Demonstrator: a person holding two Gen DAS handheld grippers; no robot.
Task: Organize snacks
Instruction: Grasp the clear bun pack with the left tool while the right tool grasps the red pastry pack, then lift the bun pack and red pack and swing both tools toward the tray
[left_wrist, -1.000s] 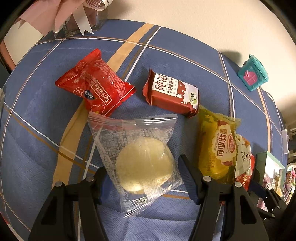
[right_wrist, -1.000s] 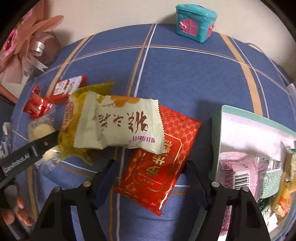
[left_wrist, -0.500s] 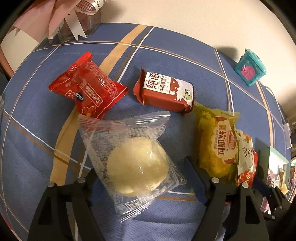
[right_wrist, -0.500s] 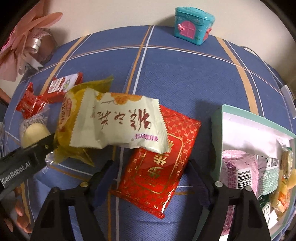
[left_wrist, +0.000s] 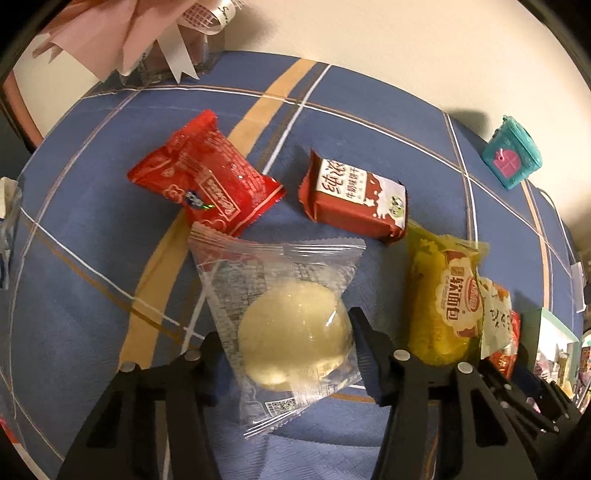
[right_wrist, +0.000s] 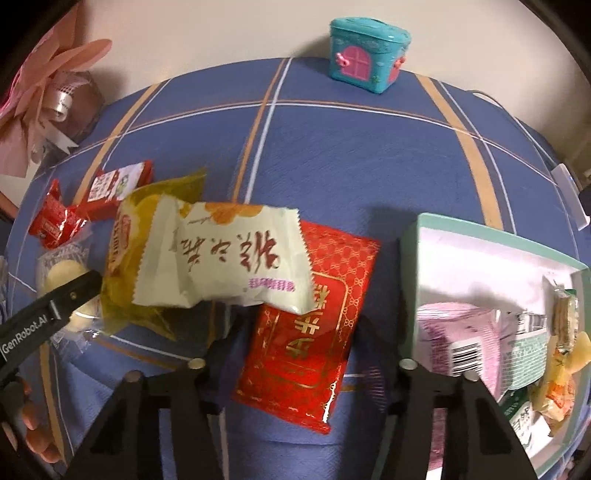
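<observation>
My left gripper (left_wrist: 286, 339) points down over a clear packet with a pale round cake (left_wrist: 295, 332). Its jaws are closing, and both fingers touch the packet's sides. Behind it lie a red packet (left_wrist: 207, 184) and a brown-and-white wafer packet (left_wrist: 354, 201), with a yellow bread packet (left_wrist: 443, 299) to the right. My right gripper (right_wrist: 295, 332) stands over a flat red packet with gold print (right_wrist: 306, 332). Its jaws are closing too, with the fingers against the packet's long edges. A cream packet (right_wrist: 225, 254) overlaps that red packet's top left corner.
A green-rimmed white box (right_wrist: 480, 236) at the right holds several wrapped snacks. A teal toy house (right_wrist: 369, 55) stands at the table's far edge by the wall. A pink ribboned gift (right_wrist: 44, 99) sits at the far left. A person's fingers (right_wrist: 33, 424) show at the lower left.
Both pairs of jaws first widened, then narrowed onto their packets: the left on the clear cake packet, the right on the flat red packet. Neither packet has moved from its place.
</observation>
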